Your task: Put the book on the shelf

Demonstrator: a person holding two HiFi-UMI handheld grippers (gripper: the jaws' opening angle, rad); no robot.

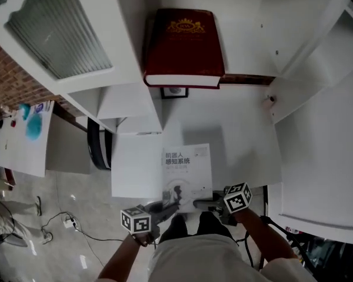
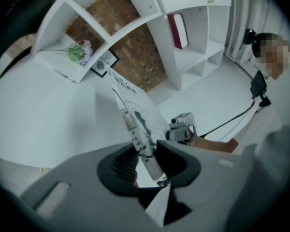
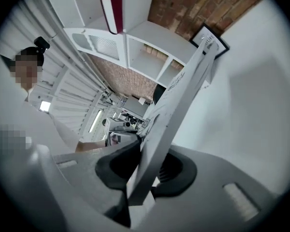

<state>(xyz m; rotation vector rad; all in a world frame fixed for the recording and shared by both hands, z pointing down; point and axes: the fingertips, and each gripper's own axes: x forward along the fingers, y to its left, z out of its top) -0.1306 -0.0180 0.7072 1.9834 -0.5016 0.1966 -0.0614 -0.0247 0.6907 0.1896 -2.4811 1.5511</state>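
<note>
A book (image 1: 187, 172) lay on the white worktop (image 1: 241, 128) below white shelves (image 1: 253, 34) backed by a brick wall (image 2: 135, 52). The fingers of the left gripper (image 1: 165, 206) and the right gripper (image 1: 203, 203) stood loosely apart around its near edge.

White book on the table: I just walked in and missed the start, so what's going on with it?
A person holds a gripper in each hand. The white book lies on the table; the left gripper and right gripper each have its near edge between their jaws, though whether the pads press is unclear. It is not yet on the shelf, where a dark red book sits.
</note>
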